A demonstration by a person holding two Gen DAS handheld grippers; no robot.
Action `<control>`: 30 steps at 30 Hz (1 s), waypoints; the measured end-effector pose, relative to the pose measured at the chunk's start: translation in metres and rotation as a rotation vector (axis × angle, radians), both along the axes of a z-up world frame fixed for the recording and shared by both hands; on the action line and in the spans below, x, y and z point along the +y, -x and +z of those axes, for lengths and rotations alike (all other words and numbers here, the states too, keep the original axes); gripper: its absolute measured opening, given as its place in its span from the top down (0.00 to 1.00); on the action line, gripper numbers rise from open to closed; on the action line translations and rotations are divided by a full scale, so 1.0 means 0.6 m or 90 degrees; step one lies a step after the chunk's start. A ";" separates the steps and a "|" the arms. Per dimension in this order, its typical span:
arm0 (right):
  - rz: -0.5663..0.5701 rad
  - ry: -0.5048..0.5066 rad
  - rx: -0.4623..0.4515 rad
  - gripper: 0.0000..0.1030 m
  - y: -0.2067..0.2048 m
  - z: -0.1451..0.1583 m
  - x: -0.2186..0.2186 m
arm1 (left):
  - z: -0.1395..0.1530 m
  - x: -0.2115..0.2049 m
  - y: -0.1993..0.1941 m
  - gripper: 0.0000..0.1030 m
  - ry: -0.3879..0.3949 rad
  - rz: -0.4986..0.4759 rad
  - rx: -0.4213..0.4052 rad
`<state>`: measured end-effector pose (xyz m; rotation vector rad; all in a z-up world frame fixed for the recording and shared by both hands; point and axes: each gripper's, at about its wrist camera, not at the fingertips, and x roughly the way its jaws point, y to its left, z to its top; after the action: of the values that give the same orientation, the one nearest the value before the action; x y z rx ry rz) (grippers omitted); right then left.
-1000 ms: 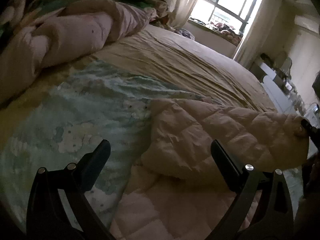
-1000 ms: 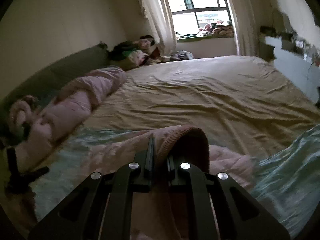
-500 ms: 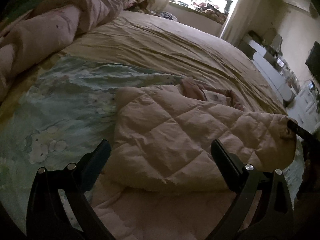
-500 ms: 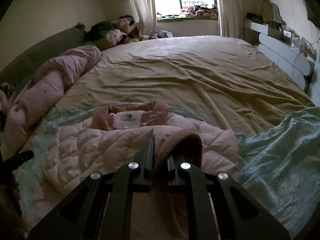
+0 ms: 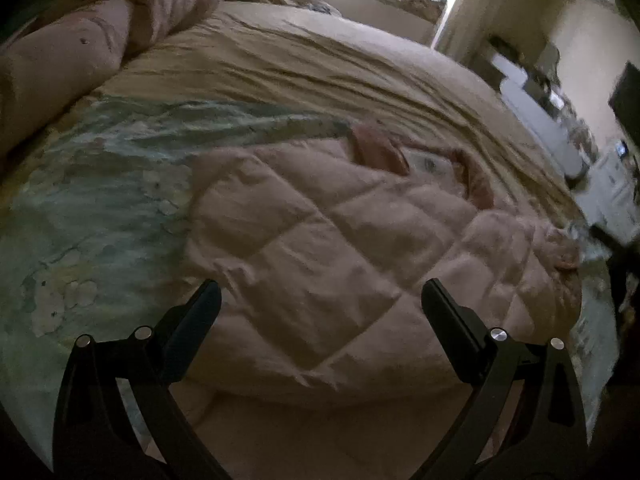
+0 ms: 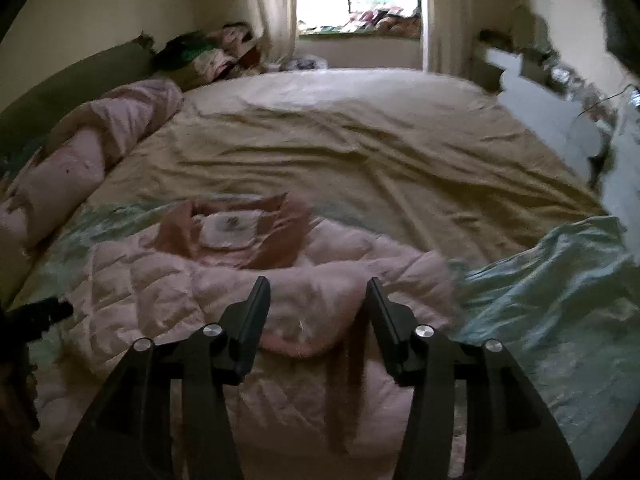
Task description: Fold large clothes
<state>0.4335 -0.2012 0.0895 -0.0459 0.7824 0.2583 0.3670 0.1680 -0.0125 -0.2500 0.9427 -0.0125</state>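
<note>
We see a pale pink quilted padded jacket (image 6: 224,280) lying folded on the near part of a wide bed, resting on a light blue-green printed blanket (image 6: 560,280) that overlies a tan wrinkled bedsheet (image 6: 360,152). Its darker pink collar (image 6: 280,236) lies at the far edge. Our right gripper (image 6: 316,292) has just been opening; its jaws now stand apart above the jacket's near fold, pressing nothing. Our left gripper (image 5: 320,296) hovers wide open over the jacket's quilted surface. A rolled pink duvet (image 6: 80,160) lies far left.
</note>
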 end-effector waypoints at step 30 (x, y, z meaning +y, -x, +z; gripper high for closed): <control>0.175 0.132 0.229 0.42 -0.037 -0.204 0.258 | -0.107 -0.003 -0.019 0.08 -0.019 -0.019 0.078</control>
<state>0.4554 -0.0466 -0.0329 -0.3106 1.1611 0.4537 0.3781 0.1664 -0.0765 -0.2104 1.0676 -0.0103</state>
